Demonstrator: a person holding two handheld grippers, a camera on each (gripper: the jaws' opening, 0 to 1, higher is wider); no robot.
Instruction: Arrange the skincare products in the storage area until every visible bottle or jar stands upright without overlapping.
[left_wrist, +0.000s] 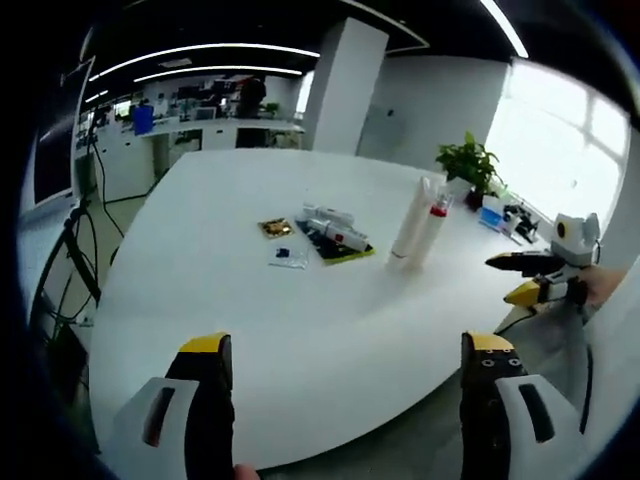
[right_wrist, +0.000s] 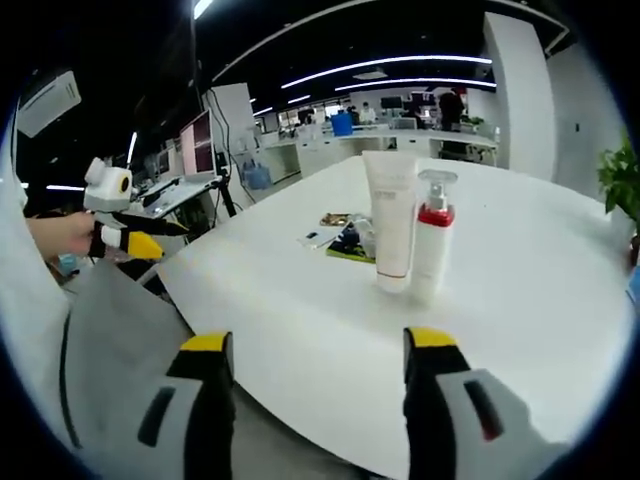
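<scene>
Spanning an open-plan office, large white rounded table (left_wrist: 330, 320). Tall white squeeze tube (right_wrist: 392, 215), standing upright on its cap, touching white pump bottle with red collar (right_wrist: 433, 235), also upright, long axes vertical. Smaller products lying on dark yellow-edged mat (left_wrist: 335, 240) mid-table. Left gripper (left_wrist: 345, 375) and right gripper (right_wrist: 318, 375): jaws apart, empty.

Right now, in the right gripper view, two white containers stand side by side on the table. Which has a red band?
The pump bottle, on the right of the pair, has a red collar under its pump head; the taller tube beside it is plain white.
</scene>
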